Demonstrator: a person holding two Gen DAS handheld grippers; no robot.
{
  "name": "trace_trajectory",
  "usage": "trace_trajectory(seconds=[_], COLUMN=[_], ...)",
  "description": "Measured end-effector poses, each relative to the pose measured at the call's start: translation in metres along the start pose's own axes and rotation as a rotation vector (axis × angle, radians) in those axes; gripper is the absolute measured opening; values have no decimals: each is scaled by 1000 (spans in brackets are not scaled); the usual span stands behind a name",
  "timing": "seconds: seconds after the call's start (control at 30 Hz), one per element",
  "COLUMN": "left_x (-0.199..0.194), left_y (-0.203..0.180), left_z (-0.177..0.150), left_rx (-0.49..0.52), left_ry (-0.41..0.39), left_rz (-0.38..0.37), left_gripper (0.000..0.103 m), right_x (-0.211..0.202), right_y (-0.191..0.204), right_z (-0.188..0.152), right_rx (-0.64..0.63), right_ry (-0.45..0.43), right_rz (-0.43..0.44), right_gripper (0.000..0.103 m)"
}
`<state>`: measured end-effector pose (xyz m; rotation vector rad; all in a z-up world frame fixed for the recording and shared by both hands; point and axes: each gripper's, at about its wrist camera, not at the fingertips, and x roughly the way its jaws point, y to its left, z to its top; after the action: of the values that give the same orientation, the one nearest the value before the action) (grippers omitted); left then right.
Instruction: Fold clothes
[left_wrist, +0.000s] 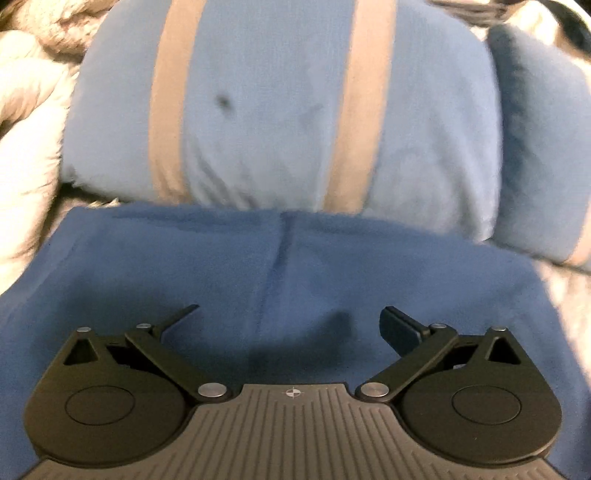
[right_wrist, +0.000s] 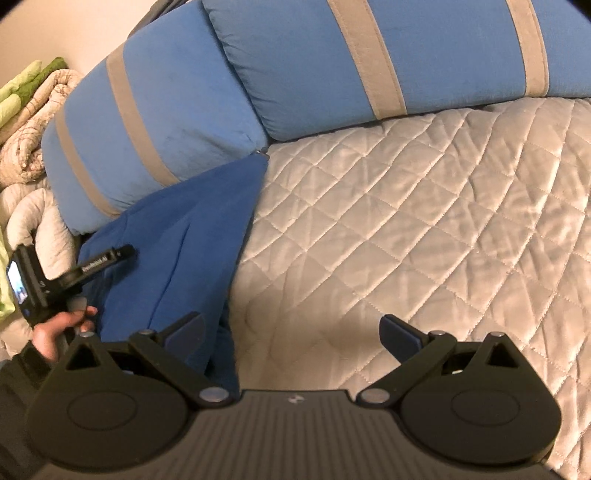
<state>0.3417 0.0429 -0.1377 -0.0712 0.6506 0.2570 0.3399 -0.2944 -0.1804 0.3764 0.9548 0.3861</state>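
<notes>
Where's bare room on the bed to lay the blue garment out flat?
The quilt is bare right of the blue garment, below the striped pillows, under the open right gripper. The left is crowded: the garment lies against a pillow, with bunched blankets beyond and the open left gripper above it.

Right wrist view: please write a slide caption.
Open right tongs above a quilted bedcover, beside a folded blue garment.

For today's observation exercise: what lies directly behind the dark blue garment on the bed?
Behind the dark blue garment a light blue pillow with grey stripes leans, touching its far edge. A second striped pillow sits further right. Whatever lies under the garment is covered.
</notes>
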Motion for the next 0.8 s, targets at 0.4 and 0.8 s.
trace_trajectory(seconds=[0.4,0.8], left_x=[41,31], left_y=[-112,-125], left_z=[-35,-44], left_rx=[84,120], left_ry=[65,5], left_rz=[-132,-109], left_gripper=[103,103], right_x=[5,2], right_y=[-14,-3], right_z=[3,2], right_rx=[41,-85], right_ry=[50,4], right_rz=[-127,-228], right_gripper=[103,103])
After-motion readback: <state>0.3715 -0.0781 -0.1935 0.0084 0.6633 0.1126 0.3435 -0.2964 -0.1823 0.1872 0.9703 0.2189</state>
